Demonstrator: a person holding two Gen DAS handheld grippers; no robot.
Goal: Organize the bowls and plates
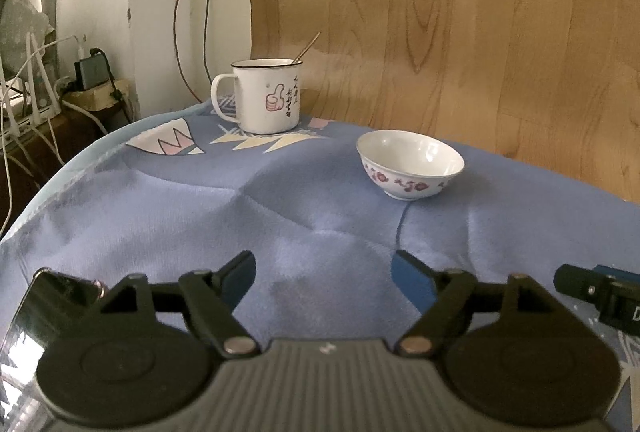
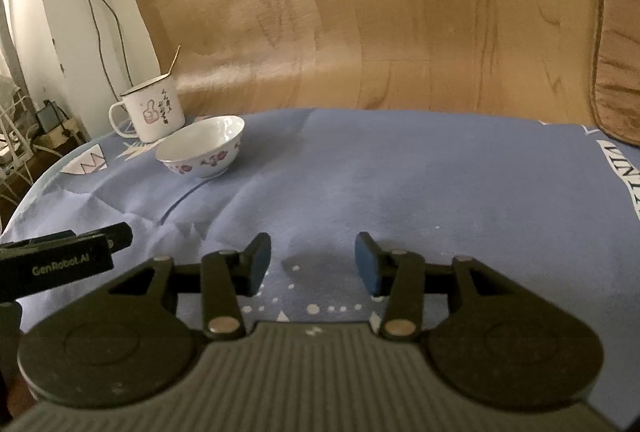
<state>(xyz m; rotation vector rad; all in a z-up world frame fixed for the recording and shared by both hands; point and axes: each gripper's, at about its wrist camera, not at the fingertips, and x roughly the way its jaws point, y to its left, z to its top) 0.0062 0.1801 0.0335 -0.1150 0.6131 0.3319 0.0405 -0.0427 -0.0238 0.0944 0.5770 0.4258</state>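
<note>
The bowl (image 1: 411, 165) stands upright on the blue cloth (image 1: 280, 216) that covers the desk, well ahead of the left claw (image 1: 325, 274) and off to its right. The left claw hangs low over the cloth with its two blue-padded fingers spread wide and nothing between them. In the right wrist view the same bowl (image 2: 202, 146) lies far ahead and to the left of the right claw (image 2: 313, 262), whose fingers are likewise parted and hold nothing. The two claws sit side by side: the tip of the right one shows at the right edge of the left view, and the black body of the left one (image 2: 60, 260) reaches in from the left edge of the right view.

The bowl is small, white and glossy, empty inside, with a narrow foot and a band of purple-red flowers around its outer wall.

Just behind the bowl and to its left stands a white mug (image 1: 262, 96) with a dark rim, its handle turned left, and a thin metal stick (image 1: 306, 48) leaning out of it. On the mug's side is a pink thumbs-up drawing beside columns of black handwritten characters, too small to read. The left claw's body carries the white lettering "GenRobot.AI". Large white letters are printed on the cloth (image 2: 440, 184) at its right edge, cut off and not readable.
</note>
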